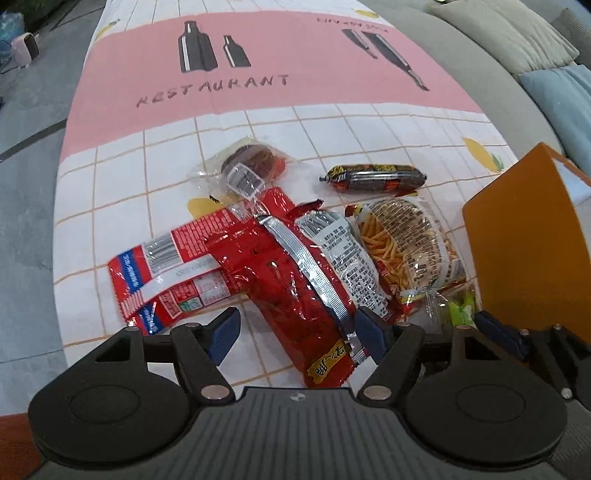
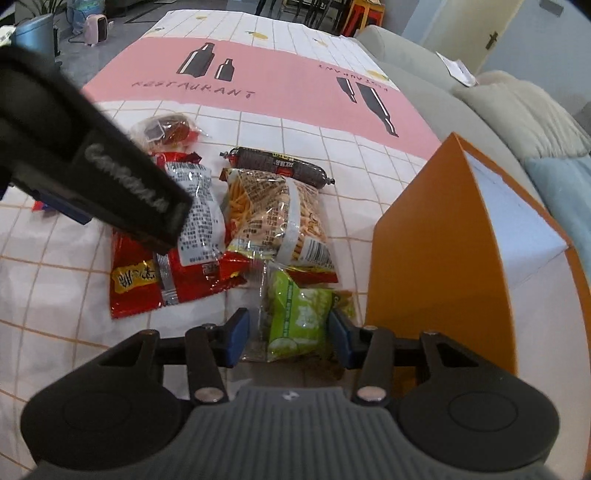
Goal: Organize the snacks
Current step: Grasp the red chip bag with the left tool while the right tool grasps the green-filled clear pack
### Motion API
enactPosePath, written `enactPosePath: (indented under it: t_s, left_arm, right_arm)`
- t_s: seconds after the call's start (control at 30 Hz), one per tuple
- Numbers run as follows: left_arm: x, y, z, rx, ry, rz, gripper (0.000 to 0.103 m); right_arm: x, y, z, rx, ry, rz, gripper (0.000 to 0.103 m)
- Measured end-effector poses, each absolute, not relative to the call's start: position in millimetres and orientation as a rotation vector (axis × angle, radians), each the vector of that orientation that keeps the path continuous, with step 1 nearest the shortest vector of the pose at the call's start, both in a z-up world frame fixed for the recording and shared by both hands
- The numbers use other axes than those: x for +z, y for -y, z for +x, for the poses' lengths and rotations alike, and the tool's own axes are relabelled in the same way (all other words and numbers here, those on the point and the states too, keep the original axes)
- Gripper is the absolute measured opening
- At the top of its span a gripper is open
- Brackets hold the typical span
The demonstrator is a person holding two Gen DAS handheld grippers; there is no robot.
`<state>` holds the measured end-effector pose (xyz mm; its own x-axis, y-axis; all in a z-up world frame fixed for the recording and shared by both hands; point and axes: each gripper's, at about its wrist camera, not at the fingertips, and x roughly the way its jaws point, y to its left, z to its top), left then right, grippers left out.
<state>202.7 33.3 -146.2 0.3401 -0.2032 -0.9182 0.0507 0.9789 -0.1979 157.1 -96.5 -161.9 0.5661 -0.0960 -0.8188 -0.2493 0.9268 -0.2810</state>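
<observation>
Several snack packets lie on the tablecloth. My left gripper (image 1: 299,334) is open with its fingers on either side of a long red packet (image 1: 295,288). My right gripper (image 2: 290,336) is open around a green packet (image 2: 299,317), its pads close to the packet's sides. A noodle-stick bag (image 2: 273,218), a dark sausage (image 2: 277,162), a red-and-blue packet (image 1: 166,273) and a clear-wrapped dark snack (image 1: 251,162) lie around them. An orange box (image 2: 443,258) stands open to the right of the snacks.
The table carries a pink and white checked cloth (image 1: 258,92). A grey sofa with cushions (image 2: 498,110) runs along the right. The left gripper's black body (image 2: 92,166) crosses the right wrist view at upper left. A pink heater (image 2: 95,27) stands on the floor far back.
</observation>
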Motion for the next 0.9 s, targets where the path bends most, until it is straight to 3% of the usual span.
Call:
enactPosePath:
  t_s: [0.43, 0.8, 0.9]
  left_arm:
    - [-154, -5, 206, -0.170, -1.147, -0.018, 0.097]
    - [-144, -16, 197, -0.201, -1.151, -0.065, 0.060]
    - [-140, -22, 188, -0.202, -1.162, -0.081, 0.055]
  right_arm:
    - [-157, 106, 160, 0.096, -0.974, -0.289, 0.042]
    - [-146, 113, 152, 0.091, -1.005, -0.167, 0.039]
    - [-142, 114, 146, 0.098, -1.009, -0.148, 0.038]
